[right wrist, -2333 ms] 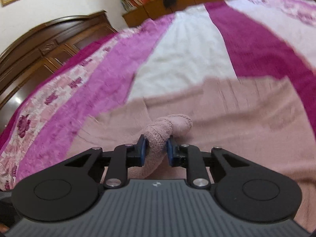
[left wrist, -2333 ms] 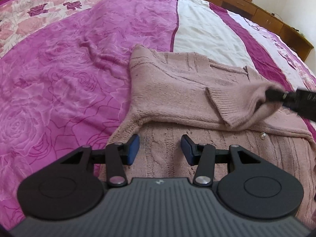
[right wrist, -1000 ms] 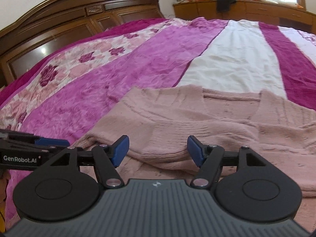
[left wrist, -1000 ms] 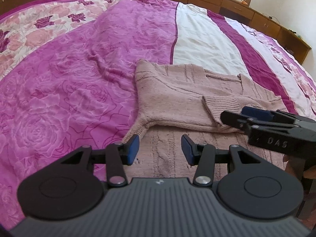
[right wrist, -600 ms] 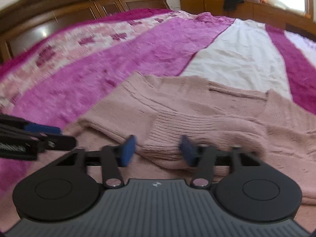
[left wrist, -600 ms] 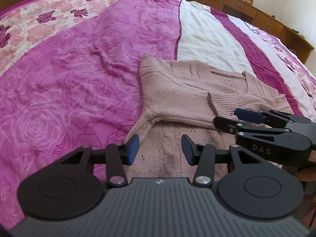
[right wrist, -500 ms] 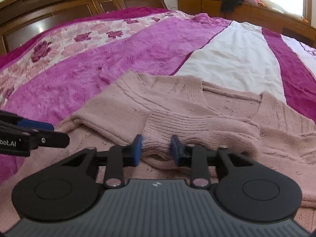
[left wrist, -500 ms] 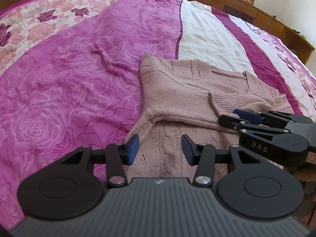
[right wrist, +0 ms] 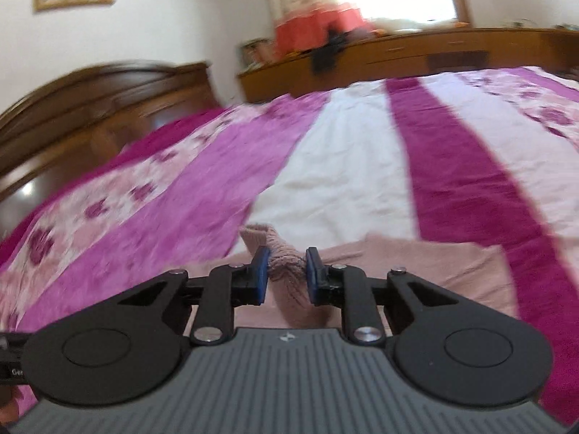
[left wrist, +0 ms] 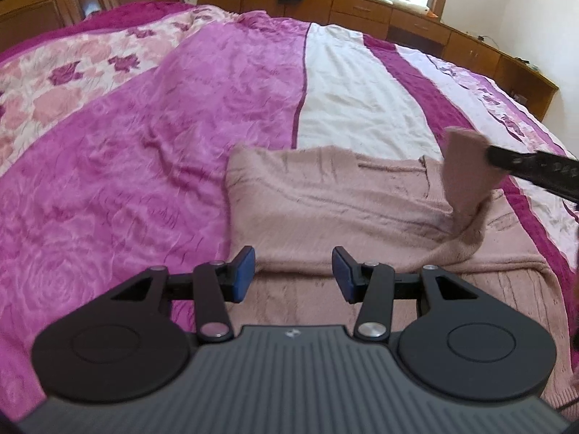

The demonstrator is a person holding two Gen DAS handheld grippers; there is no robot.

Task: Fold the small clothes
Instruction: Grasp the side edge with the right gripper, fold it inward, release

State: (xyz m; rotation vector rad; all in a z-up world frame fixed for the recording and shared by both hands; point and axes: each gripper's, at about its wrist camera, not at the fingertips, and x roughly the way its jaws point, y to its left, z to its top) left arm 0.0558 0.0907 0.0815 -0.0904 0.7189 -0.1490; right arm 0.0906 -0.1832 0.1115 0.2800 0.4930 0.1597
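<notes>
Right gripper [right wrist: 286, 271]: jaws clamped on the ribbed cuff [right wrist: 280, 253] of the pink knit sweater [left wrist: 325, 202], cuff lifted up off the rest of it. Left gripper [left wrist: 292, 275]: jaws wide open w/ nothing in them, hovering over the sweater's near part. Sweater's spread flat on the bed [left wrist: 163, 115], on the magenta/white striped blanket. Wooden headboard [right wrist: 90, 115] at the back, bit blurry.
</notes>
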